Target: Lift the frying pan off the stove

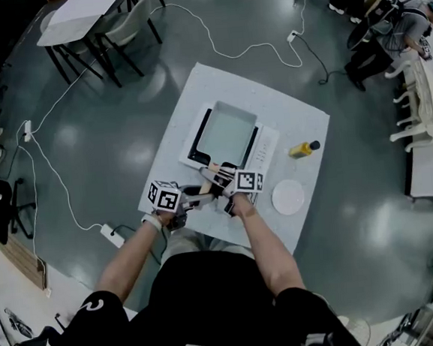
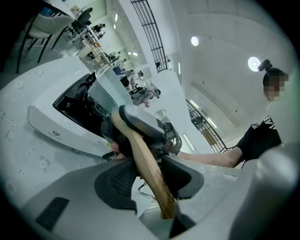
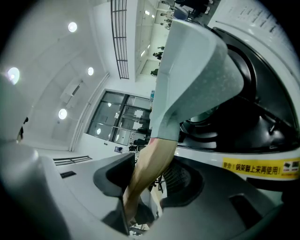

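Frying pan (image 1: pixel 228 133), square and pale grey, sits over a white tabletop stove (image 1: pixel 269 155) in the head view. Its wooden handle (image 1: pixel 215 170) points back toward the person. Both tools meet on that handle: the left gripper (image 1: pixel 202 195) comes in from the left near the handle's free end, and the right gripper (image 1: pixel 221 178) is just beside it, nearer the pan. On the white table (image 1: pixel 305 112) a yellow bottle (image 1: pixel 303 149) lies to the right of the stove and a white plate (image 1: pixel 288 197) sits near the table's front edge.

Left gripper view: the left gripper (image 2: pixel 151 176) has its two dark pads pressed against either side of the wooden handle (image 2: pixel 147 168), which runs up between them. Farther along the handle the right gripper (image 2: pixel 152 125) is clamped round the same piece of wood. The frying pan (image 2: pixel 108 91) shows beyond it over the stove (image 2: pixel 47 125).

Right gripper view: the right gripper (image 3: pixel 147 180) is closed on the wooden handle (image 3: pixel 151 166), a pad on each side. The frying pan (image 3: pixel 197 70) looms above at a tilt, its speckled underside showing over the stove's black burner (image 3: pixel 243 117). Whether any part of it touches the burner cannot be made out. A yellow warning label (image 3: pixel 260 168) runs along the stove (image 3: pixel 206 157).
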Tool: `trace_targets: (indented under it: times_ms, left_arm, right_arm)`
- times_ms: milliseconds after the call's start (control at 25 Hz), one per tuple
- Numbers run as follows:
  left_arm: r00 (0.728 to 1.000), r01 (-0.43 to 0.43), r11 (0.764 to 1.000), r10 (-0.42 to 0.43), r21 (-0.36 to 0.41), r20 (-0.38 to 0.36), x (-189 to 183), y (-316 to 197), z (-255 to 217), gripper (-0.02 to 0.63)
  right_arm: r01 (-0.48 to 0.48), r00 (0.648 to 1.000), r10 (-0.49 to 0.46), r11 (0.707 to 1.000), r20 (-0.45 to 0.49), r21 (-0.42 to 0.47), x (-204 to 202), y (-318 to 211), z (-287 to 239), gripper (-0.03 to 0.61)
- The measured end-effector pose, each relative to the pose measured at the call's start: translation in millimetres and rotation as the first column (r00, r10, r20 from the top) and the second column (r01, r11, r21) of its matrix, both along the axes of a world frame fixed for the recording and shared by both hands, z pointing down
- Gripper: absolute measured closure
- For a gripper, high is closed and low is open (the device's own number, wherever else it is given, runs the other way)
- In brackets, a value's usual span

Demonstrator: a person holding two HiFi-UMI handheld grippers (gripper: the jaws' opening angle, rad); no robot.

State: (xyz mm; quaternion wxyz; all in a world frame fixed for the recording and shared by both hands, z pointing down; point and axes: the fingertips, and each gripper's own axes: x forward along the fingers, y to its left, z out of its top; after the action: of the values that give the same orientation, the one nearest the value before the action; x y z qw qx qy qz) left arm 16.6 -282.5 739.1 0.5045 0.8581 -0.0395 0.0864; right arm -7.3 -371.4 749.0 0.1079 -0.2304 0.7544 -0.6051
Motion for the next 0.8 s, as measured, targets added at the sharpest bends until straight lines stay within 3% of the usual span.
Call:
trace_targets:
  times_ms: [160, 320, 640, 800]
  left_arm:
    - [1.0, 0.015, 1.0, -0.015, 0.016, -0.024, 3, 2, -15, 0.451]
    - [0.999, 0.025, 0.999, -0.024, 0.042, -0.038, 8, 3, -30, 0.451]
    - [0.995, 0.06, 0.993, -0.052, 0.106, -0.082, 20, 4, -69, 0.454]
    - [0.994, 0.066, 0.988, -0.053, 0.137, -0.092, 25, 10, -87, 0.454]
  right_arm:
    - [-0.016, 0.999, 0.013, 0.998, -0.049, -0.054, 7, 6, 0, 0.405]
    - [0.02, 1.0, -0.02, 0.999, 0.006, 0.051, 3, 4, -33, 0.403]
    - [0.027, 0.998, -0.022, 0.996, -0.062, 0.08, 18, 8, -65, 0.402]
    - [0.058, 0.998, -0.054, 0.984, -0.031, 0.169, 17, 12, -97, 0.402]
